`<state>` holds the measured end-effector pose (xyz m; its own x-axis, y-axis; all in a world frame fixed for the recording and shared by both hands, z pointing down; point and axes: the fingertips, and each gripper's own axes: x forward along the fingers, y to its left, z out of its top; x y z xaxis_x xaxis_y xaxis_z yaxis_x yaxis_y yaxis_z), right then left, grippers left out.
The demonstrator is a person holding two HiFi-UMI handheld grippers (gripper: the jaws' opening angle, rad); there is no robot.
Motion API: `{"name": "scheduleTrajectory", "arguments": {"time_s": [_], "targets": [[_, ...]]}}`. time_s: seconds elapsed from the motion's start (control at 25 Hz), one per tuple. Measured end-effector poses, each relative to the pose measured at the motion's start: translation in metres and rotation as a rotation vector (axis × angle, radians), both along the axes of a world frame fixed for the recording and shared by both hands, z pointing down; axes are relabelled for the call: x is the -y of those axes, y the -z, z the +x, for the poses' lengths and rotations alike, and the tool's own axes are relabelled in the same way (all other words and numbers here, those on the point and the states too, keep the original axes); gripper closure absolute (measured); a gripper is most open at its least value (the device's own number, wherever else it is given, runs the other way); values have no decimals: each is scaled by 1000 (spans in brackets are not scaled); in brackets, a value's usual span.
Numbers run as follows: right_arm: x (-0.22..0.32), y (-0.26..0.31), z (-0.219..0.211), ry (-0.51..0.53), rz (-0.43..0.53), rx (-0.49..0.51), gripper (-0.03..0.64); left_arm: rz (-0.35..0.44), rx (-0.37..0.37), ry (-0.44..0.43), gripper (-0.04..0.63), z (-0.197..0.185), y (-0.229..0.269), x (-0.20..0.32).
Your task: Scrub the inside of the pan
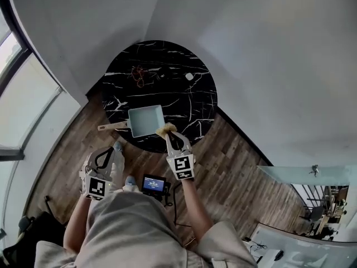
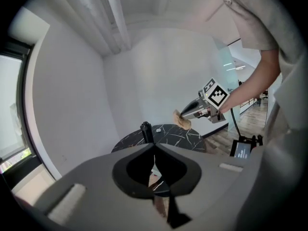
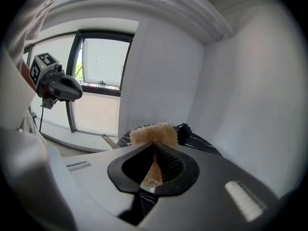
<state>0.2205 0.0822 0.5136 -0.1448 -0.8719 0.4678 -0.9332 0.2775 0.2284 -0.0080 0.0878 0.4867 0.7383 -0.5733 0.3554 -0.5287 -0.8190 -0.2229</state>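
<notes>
Pale blue and square, the pan (image 1: 146,120) sits near the front edge of our round black table (image 1: 189,108); its wooden handle (image 1: 111,127) pokes out to the left; our right gripper (image 1: 168,134) squeezes a tan sponge (image 1: 166,129) at the pan's near right corner; our left gripper (image 1: 114,151) is closed tight with nothing in it, near the handle but apart from it.

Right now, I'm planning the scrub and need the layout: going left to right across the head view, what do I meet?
left tool, shut and empty → pan on the black table → sponge gripped in the right tool
</notes>
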Motion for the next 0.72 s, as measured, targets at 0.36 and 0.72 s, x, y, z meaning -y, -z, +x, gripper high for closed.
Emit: {"name": "scheduleTrajectory", "arguments": {"time_s": [0.36,0.72], "targets": [[93,-127,29,199,-442,-336,581,-205,231,-293,521,22,-121,108],[141,-207,45,327,-663,-477,581,-328,492,-415,417,29,-225,111]]}}
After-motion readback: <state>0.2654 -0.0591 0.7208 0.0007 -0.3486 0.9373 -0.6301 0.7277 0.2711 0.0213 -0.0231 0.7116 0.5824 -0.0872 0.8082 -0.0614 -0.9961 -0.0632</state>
